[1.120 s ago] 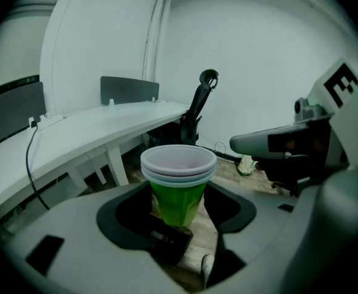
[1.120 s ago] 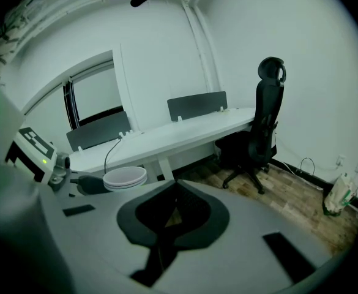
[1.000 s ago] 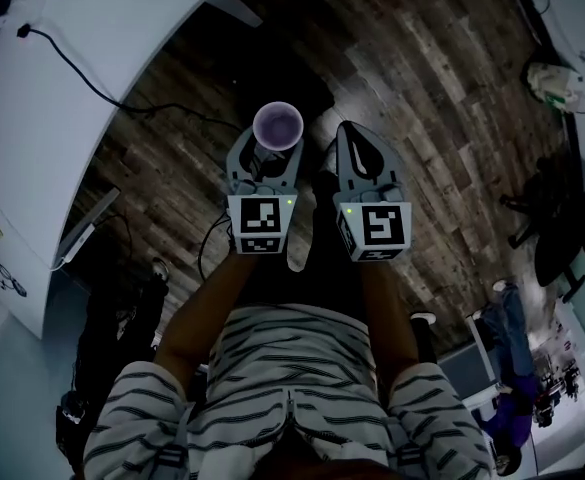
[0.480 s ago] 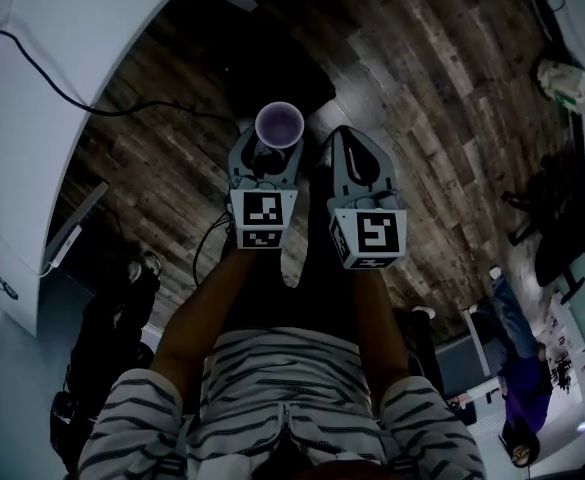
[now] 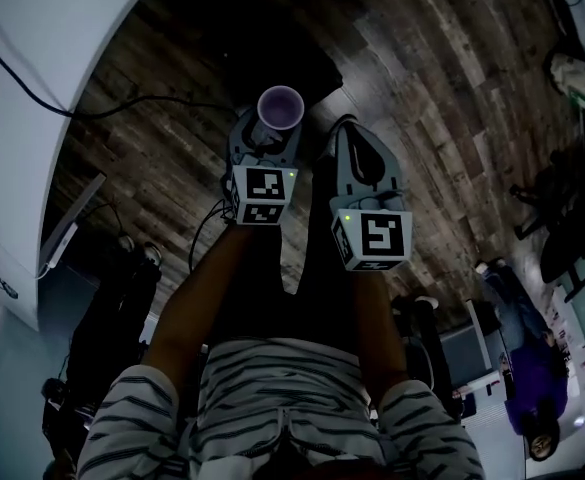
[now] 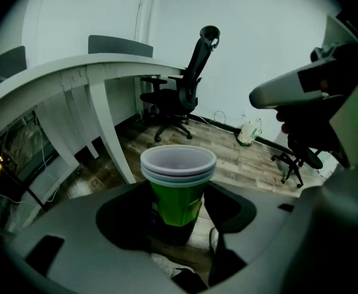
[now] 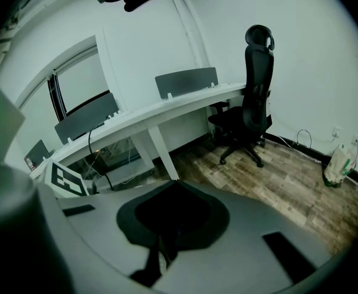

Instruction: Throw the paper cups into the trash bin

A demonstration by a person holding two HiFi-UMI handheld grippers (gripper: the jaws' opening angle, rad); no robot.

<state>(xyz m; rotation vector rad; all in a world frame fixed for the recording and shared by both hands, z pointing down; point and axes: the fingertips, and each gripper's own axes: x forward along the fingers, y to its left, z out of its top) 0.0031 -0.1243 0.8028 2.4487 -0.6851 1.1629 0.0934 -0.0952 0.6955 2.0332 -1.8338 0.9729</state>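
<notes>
A stack of nested paper cups [image 6: 177, 185], green with white rims, stands upright between the jaws of my left gripper [image 6: 177, 222], which is shut on its lower part. From the head view I look into the top cup's pale mouth [image 5: 280, 107] just ahead of the left gripper [image 5: 265, 140]. My right gripper [image 5: 355, 148] hangs beside it at about the same height, its jaws together with nothing in them [image 7: 172, 219]. A dark boxy shape [image 5: 297, 63] sits on the floor just beyond the cup; I cannot tell what it is.
A curved white desk [image 5: 32, 78] with a black cable [image 5: 12, 63] runs along the left. A black office chair [image 6: 185, 94] stands by the wall [image 7: 249, 103], and a white bag [image 6: 250, 131] lies on the wooden floor [image 5: 432, 88]. A person [image 5: 527, 368] stands at lower right.
Both grippers have drifted a little up the head view, the left one still carrying the cups. The desk has slid left and the dark shape has come closer to the cup.
</notes>
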